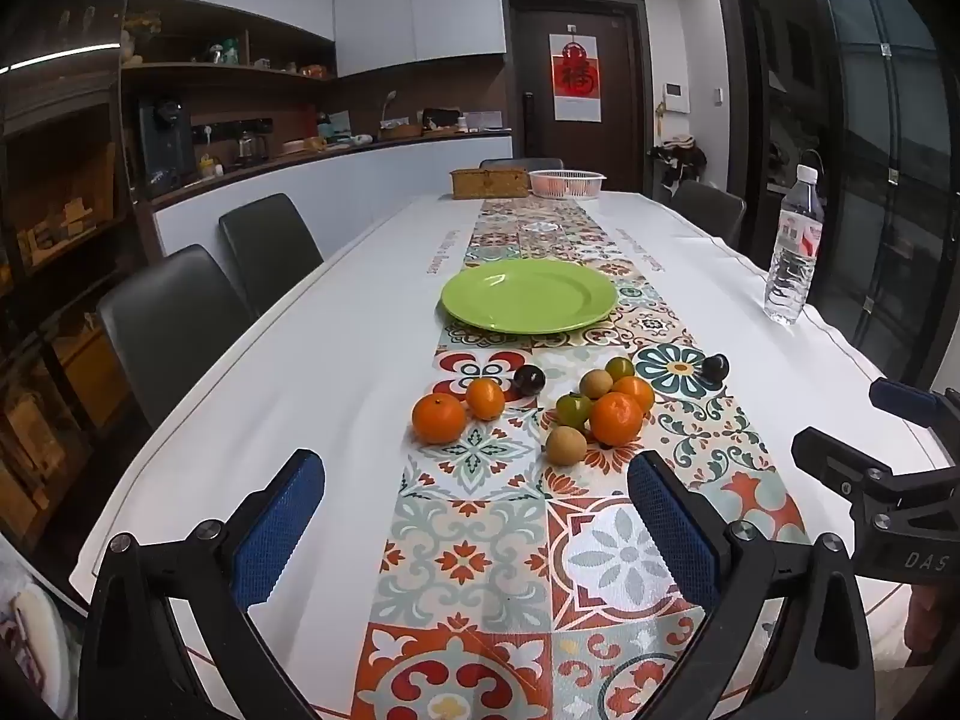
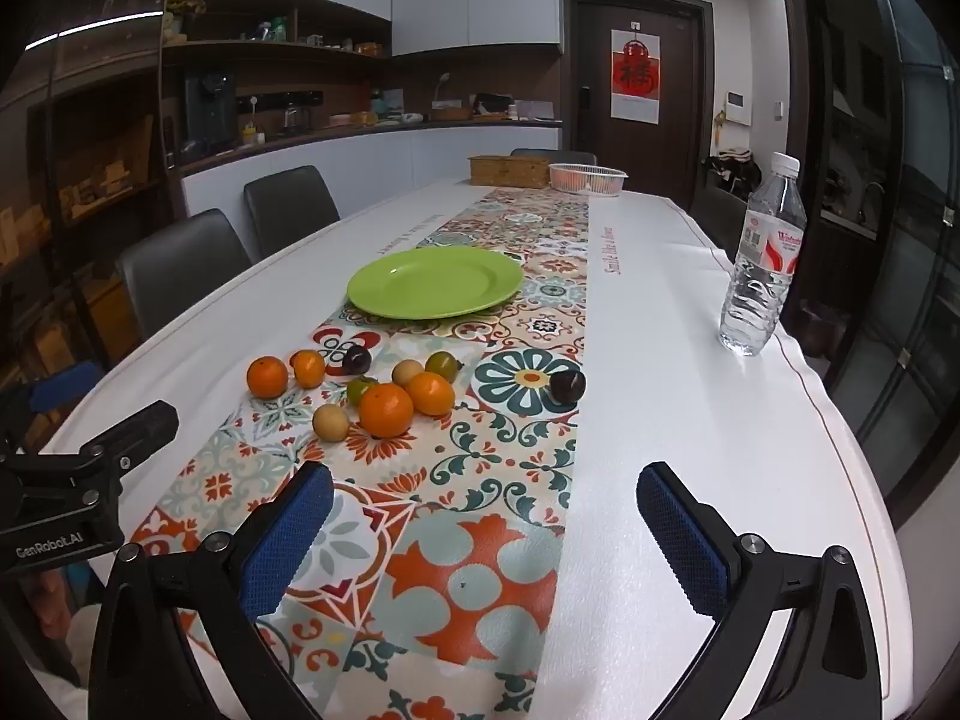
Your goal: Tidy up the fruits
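Several small fruits lie on the patterned table runner: oranges (image 1: 438, 417) (image 2: 386, 410), tan round fruits (image 1: 566, 444) (image 2: 330, 421), green-orange fruits (image 1: 573, 409) and two dark plums (image 1: 529, 380) (image 2: 567, 386). An empty green plate (image 1: 529, 294) (image 2: 435, 282) sits beyond them. My left gripper (image 1: 474, 480) is open and empty, just short of the fruits. My right gripper (image 2: 483, 489) is open and empty, nearer the table's right side. Each gripper shows at the edge of the other's view.
A water bottle (image 1: 793, 246) (image 2: 761, 258) stands near the table's right edge. A woven box (image 1: 489, 182) and a white basket (image 1: 567, 182) sit at the far end. Dark chairs (image 1: 174, 324) line the left side.
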Available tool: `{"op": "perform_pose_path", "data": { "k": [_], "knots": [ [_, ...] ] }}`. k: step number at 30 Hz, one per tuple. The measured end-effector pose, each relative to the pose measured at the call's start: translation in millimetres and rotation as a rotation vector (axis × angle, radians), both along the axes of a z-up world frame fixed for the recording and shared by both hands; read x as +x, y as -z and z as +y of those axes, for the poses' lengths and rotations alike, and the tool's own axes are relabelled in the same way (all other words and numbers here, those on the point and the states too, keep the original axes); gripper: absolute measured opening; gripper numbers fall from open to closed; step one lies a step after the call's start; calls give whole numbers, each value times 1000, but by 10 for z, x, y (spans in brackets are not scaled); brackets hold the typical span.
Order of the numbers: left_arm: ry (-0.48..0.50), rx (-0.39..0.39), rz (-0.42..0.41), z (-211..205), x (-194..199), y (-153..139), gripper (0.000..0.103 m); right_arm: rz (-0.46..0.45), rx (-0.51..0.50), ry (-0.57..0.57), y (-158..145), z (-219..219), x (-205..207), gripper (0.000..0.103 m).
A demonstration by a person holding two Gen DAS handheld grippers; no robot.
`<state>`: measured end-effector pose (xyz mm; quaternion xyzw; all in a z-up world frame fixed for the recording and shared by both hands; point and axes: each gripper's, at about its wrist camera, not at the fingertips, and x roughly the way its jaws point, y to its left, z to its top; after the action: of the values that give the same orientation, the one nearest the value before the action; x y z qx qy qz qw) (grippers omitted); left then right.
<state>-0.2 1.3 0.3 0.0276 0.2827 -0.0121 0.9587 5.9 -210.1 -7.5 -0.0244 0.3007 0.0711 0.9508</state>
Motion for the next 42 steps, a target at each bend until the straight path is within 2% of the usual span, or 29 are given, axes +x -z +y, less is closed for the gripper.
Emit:
{"op": "perform_pose_path", "data": {
  "k": [42],
  "knots": [
    [-19,7,-30,11,-62,-50,103,-9,-4,-2,-18,37,-18,102]
  ]
}}
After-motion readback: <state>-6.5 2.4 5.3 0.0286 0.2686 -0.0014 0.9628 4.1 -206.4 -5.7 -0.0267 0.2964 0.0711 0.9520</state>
